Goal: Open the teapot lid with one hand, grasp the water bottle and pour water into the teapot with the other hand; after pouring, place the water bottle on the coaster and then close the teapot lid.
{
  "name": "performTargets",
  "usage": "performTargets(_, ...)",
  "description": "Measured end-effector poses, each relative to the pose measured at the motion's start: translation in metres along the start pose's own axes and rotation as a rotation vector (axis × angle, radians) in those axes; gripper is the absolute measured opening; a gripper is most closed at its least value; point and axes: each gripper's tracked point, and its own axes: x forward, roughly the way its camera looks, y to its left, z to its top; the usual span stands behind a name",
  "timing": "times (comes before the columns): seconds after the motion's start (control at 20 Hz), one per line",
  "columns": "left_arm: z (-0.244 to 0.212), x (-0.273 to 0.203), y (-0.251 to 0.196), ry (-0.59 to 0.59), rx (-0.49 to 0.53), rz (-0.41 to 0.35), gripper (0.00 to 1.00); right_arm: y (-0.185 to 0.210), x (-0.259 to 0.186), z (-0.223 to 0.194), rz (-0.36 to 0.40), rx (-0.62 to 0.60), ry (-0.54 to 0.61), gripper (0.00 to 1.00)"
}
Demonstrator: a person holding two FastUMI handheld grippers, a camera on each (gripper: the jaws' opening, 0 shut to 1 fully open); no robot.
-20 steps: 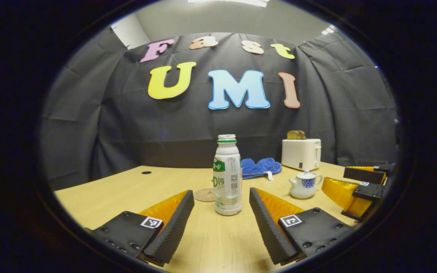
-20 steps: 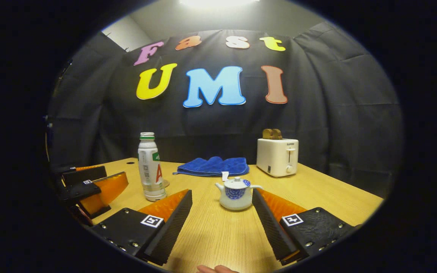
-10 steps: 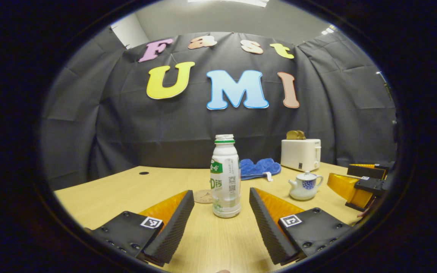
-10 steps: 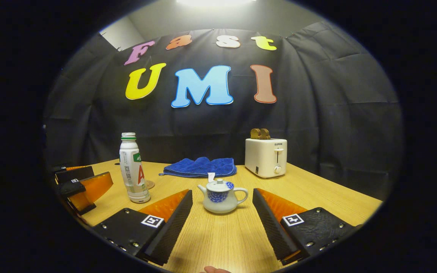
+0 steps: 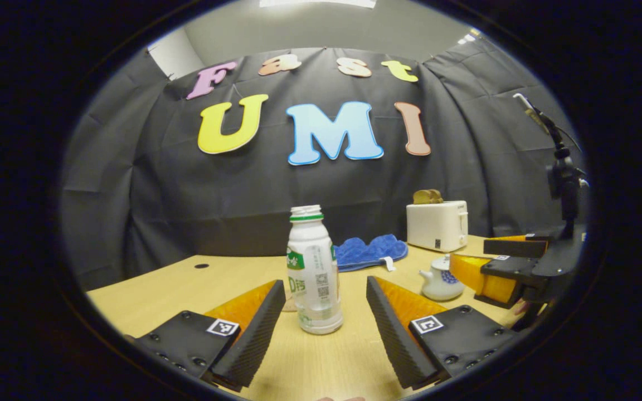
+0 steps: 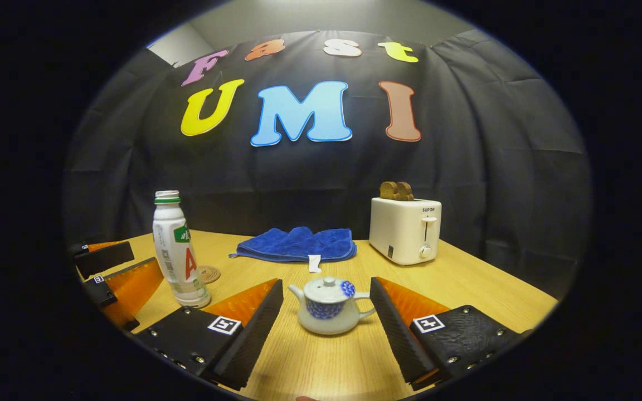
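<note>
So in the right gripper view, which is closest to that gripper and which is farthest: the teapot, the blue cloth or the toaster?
1. Teapot: nearest, standing between the open jaws of the right gripper, touching neither.
2. Blue cloth: farther back, in the middle of the table.
3. Toaster: farthest, at the back right by the wall, though only a little beyond the cloth.

Staged recording booth, not a real kitchen: black cloth wall (image 6: 494, 167) draped behind a wooden table (image 6: 466, 289); household props set out — toaster (image 6: 404, 229), blue towel (image 6: 296, 244), teapot (image 6: 326, 305).
</note>
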Motion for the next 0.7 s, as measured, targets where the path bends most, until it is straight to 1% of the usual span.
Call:
performTargets(0.05, 0.002, 0.005, -0.001, -0.004, 0.012, -0.006, 0.97, 0.002, 0.010, 0.003, 0.002, -0.004, 0.000, 0.97)
performTargets(0.1, 0.004, 0.010, 0.000, -0.010, 0.025, -0.007, 0.96, 0.004, 0.020, 0.005, 0.006, -0.004, 0.007, 0.94)
performTargets(0.15, 0.004, 0.015, 0.003, -0.006, 0.032, -0.003, 0.89, 0.006, 0.029, 0.003, 0.008, -0.004, 0.027, 0.90)
performTargets(0.2, 0.002, 0.019, 0.007, -0.001, 0.025, 0.000, 0.93, 0.005, 0.037, -0.002, 0.000, -0.010, 0.051, 0.84)
performTargets(0.25, 0.000, 0.020, 0.010, 0.005, 0.006, 0.002, 0.96, 0.002, 0.042, -0.008, -0.013, -0.018, 0.073, 0.80)
performTargets(0.3, 0.001, 0.023, 0.013, 0.009, -0.011, 0.000, 1.00, -0.001, 0.047, -0.012, -0.030, -0.022, 0.095, 0.53)
performTargets(0.35, 0.001, 0.025, 0.016, 0.014, -0.014, 0.002, 1.00, 0.001, 0.047, -0.018, -0.025, -0.018, 0.118, 0.50)
performTargets(0.4, 0.003, 0.027, 0.021, 0.014, -0.013, 0.009, 1.00, 0.002, 0.048, -0.015, -0.028, -0.015, 0.110, 0.36)
performTargets(0.5, 0.007, 0.028, 0.022, 0.013, -0.032, 0.002, 1.00, 0.001, 0.046, -0.018, -0.032, -0.033, 0.115, 0.35)
performTargets(0.65, -0.001, 0.029, 0.024, 0.028, -0.077, -0.007, 1.00, 0.002, 0.047, -0.018, -0.033, -0.055, 0.114, 0.35)
performTargets(0.7, -0.003, 0.029, 0.027, 0.031, -0.091, -0.006, 1.00, -0.003, 0.043, -0.017, -0.056, -0.054, 0.101, 0.35)
